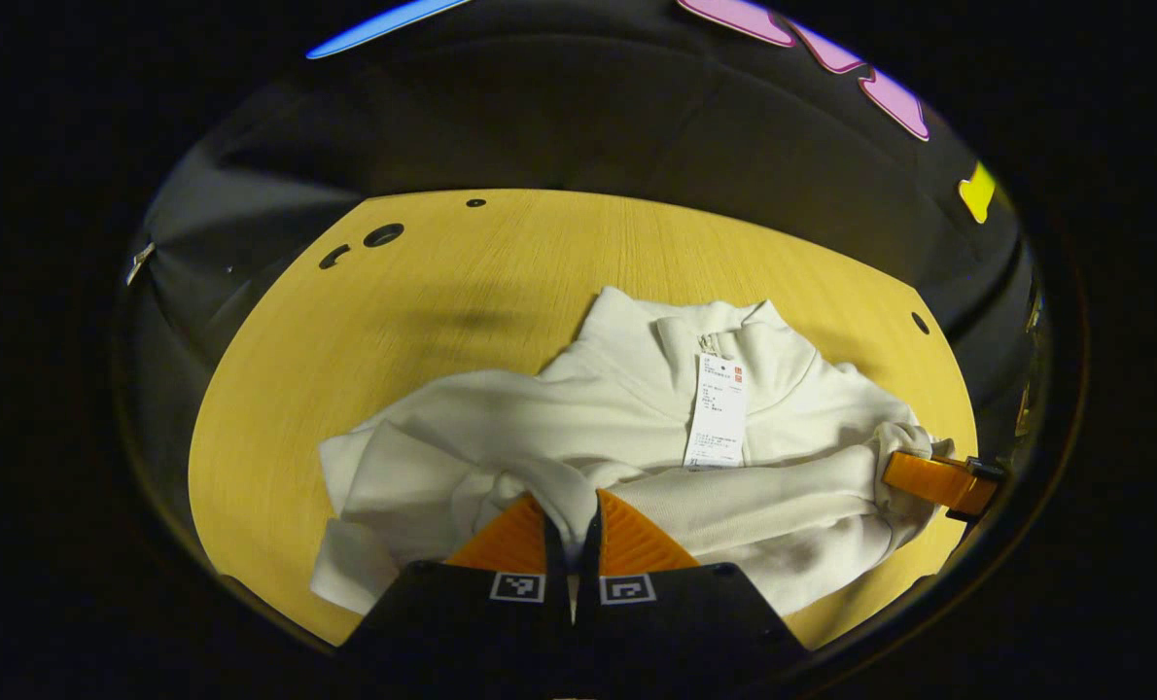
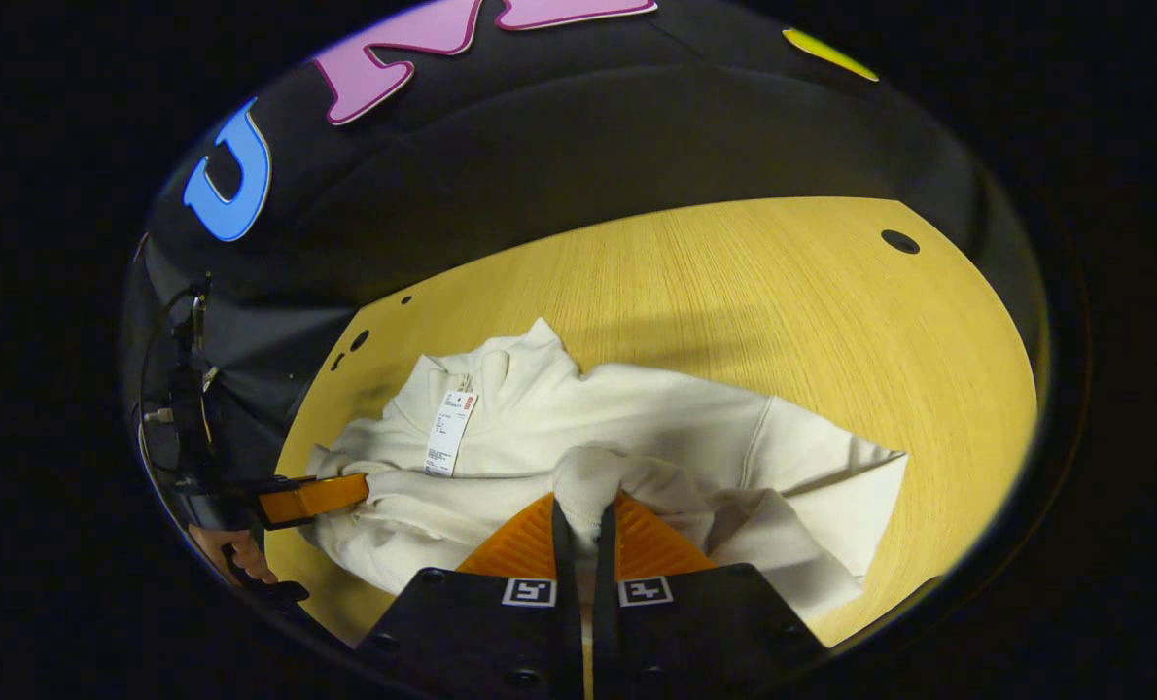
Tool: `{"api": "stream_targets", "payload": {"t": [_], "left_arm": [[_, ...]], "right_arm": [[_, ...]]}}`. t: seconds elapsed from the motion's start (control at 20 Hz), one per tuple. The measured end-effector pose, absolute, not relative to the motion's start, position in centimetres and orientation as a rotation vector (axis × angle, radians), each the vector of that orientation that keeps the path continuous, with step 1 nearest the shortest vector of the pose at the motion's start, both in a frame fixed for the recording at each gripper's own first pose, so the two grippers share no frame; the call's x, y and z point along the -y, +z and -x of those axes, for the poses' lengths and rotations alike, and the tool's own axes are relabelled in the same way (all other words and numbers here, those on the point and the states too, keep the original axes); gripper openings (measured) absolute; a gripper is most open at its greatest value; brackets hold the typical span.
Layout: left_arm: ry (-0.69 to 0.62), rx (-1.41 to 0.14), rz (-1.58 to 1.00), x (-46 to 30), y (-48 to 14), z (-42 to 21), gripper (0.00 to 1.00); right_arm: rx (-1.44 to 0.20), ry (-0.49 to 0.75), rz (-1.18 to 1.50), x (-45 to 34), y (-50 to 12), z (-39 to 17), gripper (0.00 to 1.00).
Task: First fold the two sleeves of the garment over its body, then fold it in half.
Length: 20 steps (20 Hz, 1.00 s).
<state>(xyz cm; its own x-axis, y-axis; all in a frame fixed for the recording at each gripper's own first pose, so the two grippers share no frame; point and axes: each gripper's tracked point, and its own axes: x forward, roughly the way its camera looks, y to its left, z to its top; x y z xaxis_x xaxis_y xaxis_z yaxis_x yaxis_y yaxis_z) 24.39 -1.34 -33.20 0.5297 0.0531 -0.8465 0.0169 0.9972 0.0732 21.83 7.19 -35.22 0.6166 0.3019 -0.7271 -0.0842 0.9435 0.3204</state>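
While the white garment [image 1: 627,437] lies crumpled on the wooden counter [image 1: 394,321], collar toward the far edge and a paper tag [image 1: 717,411] hanging at the neck, each tool pinches a fold of it. Seen in the left gripper view, the left tool [image 1: 571,520] is clenched on a bunched ridge of cloth at the near hem, both fingers pressing the fabric between them. Seen in the right gripper view, the right tool [image 2: 580,525] is likewise clamped on a raised hump of cloth (a sleeve end, as far as I can tell). That view also catches the left tool [image 2: 316,498] at the garment's edge, with a hand [image 2: 233,554] behind it.
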Motion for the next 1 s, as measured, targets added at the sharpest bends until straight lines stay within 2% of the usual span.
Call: {"api": "stream_targets", "payload": {"t": [0.25,0.3,0.45,0.5,0.55,0.6,0.65,0.75,0.8,1.0], "left_arm": [[0.035,-1.019,-0.122,1.3,-33.4,-24.5,0.07],[0.029,-1.024,-0.12,1.4,-33.5,-24.4,0.02],[0.012,-1.019,-0.093,1.4,-33.1,-24.3,0.18],[0.012,-1.012,-0.089,1.3,-32.7,-24.2,0.21],[0.007,-1.005,-0.086,1.5,-32.4,-24.0,0.25],[-0.006,-0.996,-0.085,1.8,-31.9,-23.9,0.36],[-0.025,-0.984,-0.086,2.4,-31.2,-23.8,0.42],[-0.045,-0.951,-0.106,2.7,-30.1,-23.2,0.77],[-0.05,-0.929,-0.121,2.8,-29.4,-23.0,0.9],[-0.091,-0.843,-0.106,3.9,-26.0,-21.8,0.9]], "right_arm": [[-0.917,0.214,-0.288,-7.3,-36.1,-22.0,0.11],[-0.911,0.215,-0.288,-7.3,-35.9,-22.0,0.16],[-0.905,0.217,-0.278,-7.7,-35.3,-21.7,0.27],[-0.902,0.218,-0.28,-7.9,-35.0,-21.6,0.4],[-0.895,0.221,-0.279,-7.9,-34.7,-21.5,0.43],[-0.886,0.224,-0.275,-7.9,-34.2,-21.4,0.57],[-0.877,0.227,-0.274,-7.9,-33.6,-21.1,0.61],[-0.856,0.219,-0.278,-7.5,-32.5,-20.8,0.74],[-0.843,0.212,-0.283,-7.2,-31.9,-20.8,0.83],[-0.792,0.188,-0.3,-6.0,-28.8,-19.8,0.92]]}}
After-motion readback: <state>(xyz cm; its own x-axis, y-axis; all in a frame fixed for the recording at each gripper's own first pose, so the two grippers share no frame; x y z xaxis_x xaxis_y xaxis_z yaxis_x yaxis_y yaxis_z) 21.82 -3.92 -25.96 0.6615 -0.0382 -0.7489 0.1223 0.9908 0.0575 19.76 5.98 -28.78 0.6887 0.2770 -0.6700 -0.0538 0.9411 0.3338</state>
